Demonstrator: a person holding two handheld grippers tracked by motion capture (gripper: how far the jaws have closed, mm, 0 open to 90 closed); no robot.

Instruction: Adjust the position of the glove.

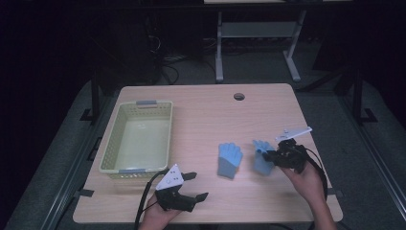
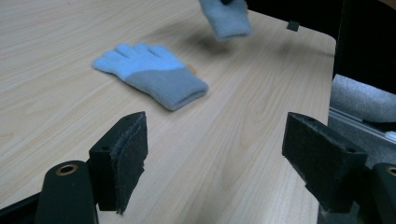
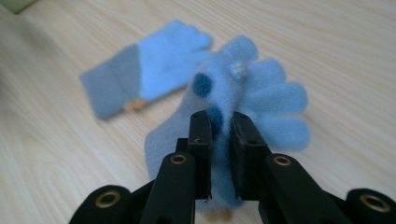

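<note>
Two light-blue knit gloves are on the wooden table. One glove has a grey cuff and lies flat near the table's middle. To its right, the second glove carries dark blue dots, and my right gripper is shut on its palm. In the left gripper view this held glove hangs a little above the table with a shadow under it. My left gripper stands open near the front edge, with nothing between its jaws, pointing toward the flat glove.
A pale yellow-green mesh basket with nothing in it stands on the left side of the table. A round cable hole sits near the far edge. Dark floor and a desk frame lie beyond the table.
</note>
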